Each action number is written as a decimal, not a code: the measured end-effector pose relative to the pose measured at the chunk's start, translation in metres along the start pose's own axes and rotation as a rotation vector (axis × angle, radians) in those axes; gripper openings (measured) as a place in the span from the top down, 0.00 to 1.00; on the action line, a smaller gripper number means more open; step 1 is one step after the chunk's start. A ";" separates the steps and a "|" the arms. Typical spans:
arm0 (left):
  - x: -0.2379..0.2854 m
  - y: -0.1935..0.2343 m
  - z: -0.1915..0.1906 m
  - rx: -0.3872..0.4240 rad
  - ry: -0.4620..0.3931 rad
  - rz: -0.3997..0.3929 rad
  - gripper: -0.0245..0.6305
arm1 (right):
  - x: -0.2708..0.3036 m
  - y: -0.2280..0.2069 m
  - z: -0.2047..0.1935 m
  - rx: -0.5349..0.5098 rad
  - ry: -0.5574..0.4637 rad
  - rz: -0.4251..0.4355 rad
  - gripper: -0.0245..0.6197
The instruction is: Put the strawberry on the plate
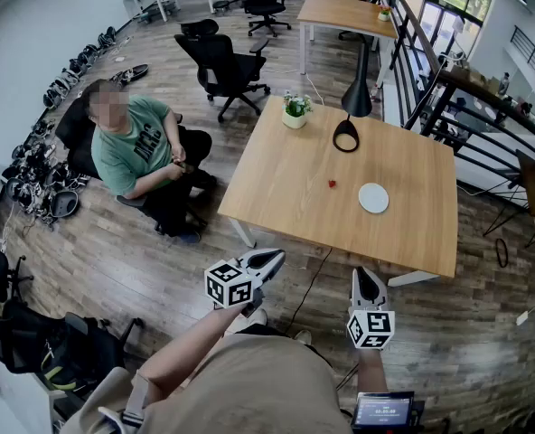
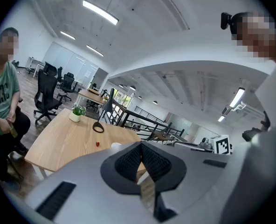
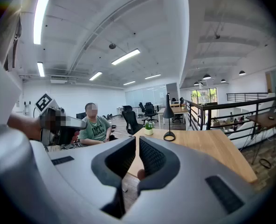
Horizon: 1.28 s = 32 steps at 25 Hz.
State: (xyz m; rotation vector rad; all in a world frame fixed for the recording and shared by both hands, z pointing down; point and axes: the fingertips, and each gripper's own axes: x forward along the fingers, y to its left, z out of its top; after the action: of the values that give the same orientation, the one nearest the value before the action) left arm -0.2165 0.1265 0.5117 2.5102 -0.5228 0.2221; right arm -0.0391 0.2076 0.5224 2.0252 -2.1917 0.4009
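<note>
Holding your left gripper (image 1: 272, 259) and right gripper (image 1: 367, 278) clenched on nothing, short of the bench (image 1: 276, 183), you stand well back from the strawberry (image 1: 333, 184), which lies near the white plate (image 1: 373, 198), a pair only your head and left gripper views show.
</note>
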 end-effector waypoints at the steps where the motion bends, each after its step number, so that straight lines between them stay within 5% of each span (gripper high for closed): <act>1: 0.001 -0.001 0.000 0.001 0.000 -0.001 0.96 | 0.000 -0.001 0.000 0.002 0.000 0.000 0.91; 12: 0.012 -0.005 0.002 0.003 0.005 -0.006 0.96 | 0.000 -0.010 0.000 0.017 0.007 -0.004 0.91; 18: 0.014 -0.006 0.001 -0.004 0.005 -0.007 0.96 | -0.001 -0.010 0.008 0.146 -0.034 0.047 0.88; 32: -0.002 -0.007 -0.006 -0.013 0.007 -0.010 0.96 | -0.007 0.006 0.007 0.091 -0.023 0.049 0.87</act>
State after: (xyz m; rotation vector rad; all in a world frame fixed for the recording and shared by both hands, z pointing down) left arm -0.2152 0.1354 0.5125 2.4983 -0.5071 0.2226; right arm -0.0439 0.2126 0.5133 2.0338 -2.2809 0.4937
